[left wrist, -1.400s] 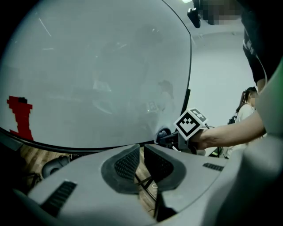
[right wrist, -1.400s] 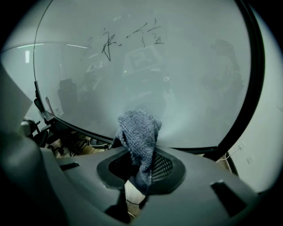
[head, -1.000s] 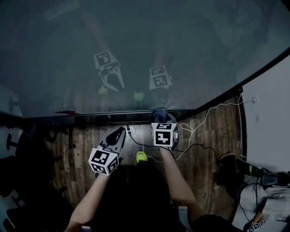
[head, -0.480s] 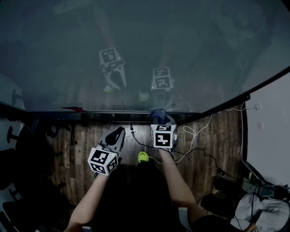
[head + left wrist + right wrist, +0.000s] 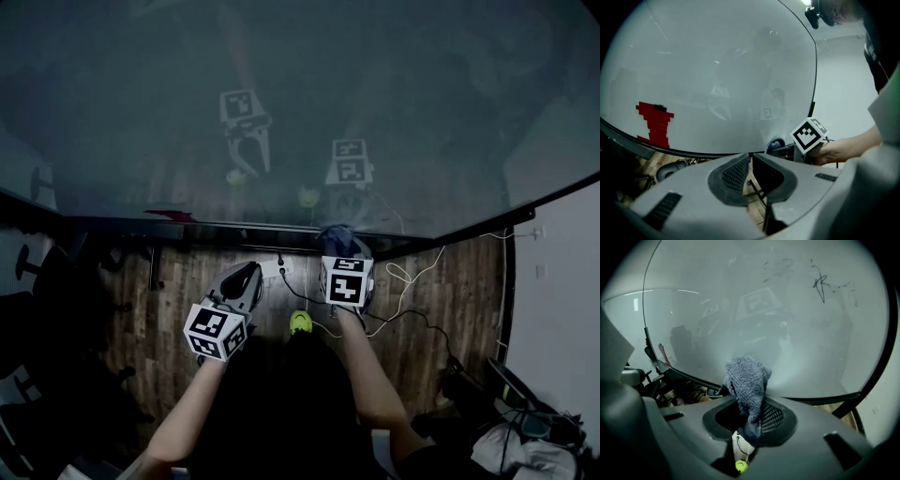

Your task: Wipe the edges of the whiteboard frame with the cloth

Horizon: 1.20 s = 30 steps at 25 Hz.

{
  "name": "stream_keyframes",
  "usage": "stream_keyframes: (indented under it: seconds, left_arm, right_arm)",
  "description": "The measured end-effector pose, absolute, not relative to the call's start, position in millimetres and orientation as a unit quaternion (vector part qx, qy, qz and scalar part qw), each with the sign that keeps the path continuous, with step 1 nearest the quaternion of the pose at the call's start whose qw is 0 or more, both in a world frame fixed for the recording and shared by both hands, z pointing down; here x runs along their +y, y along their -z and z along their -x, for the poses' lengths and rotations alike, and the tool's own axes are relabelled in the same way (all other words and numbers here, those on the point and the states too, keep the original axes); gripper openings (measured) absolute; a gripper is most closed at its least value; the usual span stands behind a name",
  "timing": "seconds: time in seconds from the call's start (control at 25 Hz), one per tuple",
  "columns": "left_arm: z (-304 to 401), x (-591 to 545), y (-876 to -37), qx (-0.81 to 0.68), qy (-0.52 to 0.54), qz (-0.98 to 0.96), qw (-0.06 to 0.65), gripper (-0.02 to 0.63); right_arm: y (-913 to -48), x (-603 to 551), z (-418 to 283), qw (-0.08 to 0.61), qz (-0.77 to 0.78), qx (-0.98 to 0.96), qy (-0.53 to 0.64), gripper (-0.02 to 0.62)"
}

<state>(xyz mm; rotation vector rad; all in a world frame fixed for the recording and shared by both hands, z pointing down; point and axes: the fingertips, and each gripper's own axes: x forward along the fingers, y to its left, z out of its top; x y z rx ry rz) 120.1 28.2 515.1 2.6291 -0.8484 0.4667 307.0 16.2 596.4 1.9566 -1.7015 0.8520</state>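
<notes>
**Pressing the cloth to the whiteboard's lower frame**

The right gripper (image 5: 338, 251) has its fingers closed on a blue-grey cloth (image 5: 335, 234). In the right gripper view the cloth (image 5: 747, 383) stands up out of the pinch. Its bunched top lies against the whiteboard (image 5: 787, 324), right at the dark frame (image 5: 820, 400) along the bottom edge.

The left gripper (image 5: 246, 276) hangs just to the left of the right one and a little below the frame (image 5: 234, 230), clear of it. Its fingers (image 5: 733, 173) are closed at the tips with nothing between them.

A red mark (image 5: 655, 123) sits low on the board, off to the left, and a black scribble (image 5: 820, 284) sits higher up. Below the board, cables (image 5: 403, 281) trail over the wooden floor (image 5: 431, 319).
</notes>
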Motion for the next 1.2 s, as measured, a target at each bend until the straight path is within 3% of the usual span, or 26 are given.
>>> stream_keyframes:
  seconds: [1.2]
  left_arm:
    - [-51.5,1.6,-503.5,-0.292,-0.153,-0.926,0.182,0.028]
  right_arm:
    - [-602.1,-8.3,-239.7,0.246,-0.678,-0.613,-0.322,0.073]
